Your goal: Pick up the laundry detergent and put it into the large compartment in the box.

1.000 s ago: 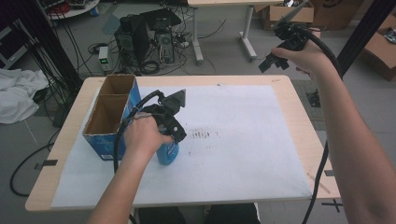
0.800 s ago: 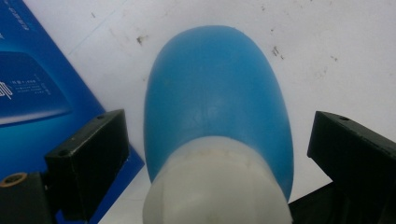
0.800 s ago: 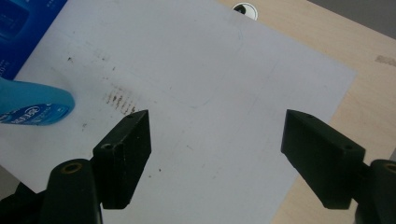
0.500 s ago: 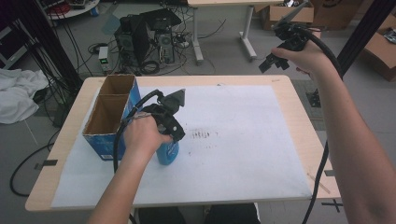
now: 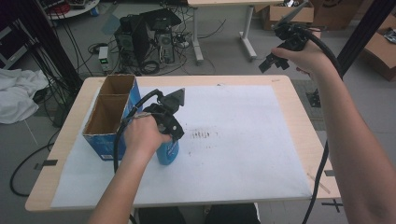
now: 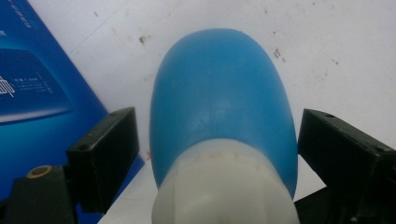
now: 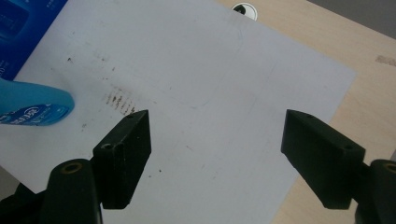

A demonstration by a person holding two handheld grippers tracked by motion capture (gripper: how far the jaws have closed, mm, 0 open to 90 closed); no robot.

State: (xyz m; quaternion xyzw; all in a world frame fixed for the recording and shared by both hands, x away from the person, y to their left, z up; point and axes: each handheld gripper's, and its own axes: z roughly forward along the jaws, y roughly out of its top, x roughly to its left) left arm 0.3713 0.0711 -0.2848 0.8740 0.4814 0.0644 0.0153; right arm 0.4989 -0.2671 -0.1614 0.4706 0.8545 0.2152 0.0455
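L gripper (image 5: 173, 140), centre-left of the high view, sits over a blue bottle (image 5: 167, 152) w/ a white cap, which stands on the white sheet (image 5: 243, 154) just beside the blue cardboard box (image 5: 108, 122). In the left gripper view its jaws flank the bottle (image 6: 223, 107) w/ small gaps each side, so apart, not clamped. R gripper (image 5: 270, 60) is held high at the upper right, past the table's (image 5: 299, 112) far edge; jaws wide apart w/ nothing between them.

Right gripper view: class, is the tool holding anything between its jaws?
No: the right tool has its jaws spread wide, with just the white sheet showing between them.
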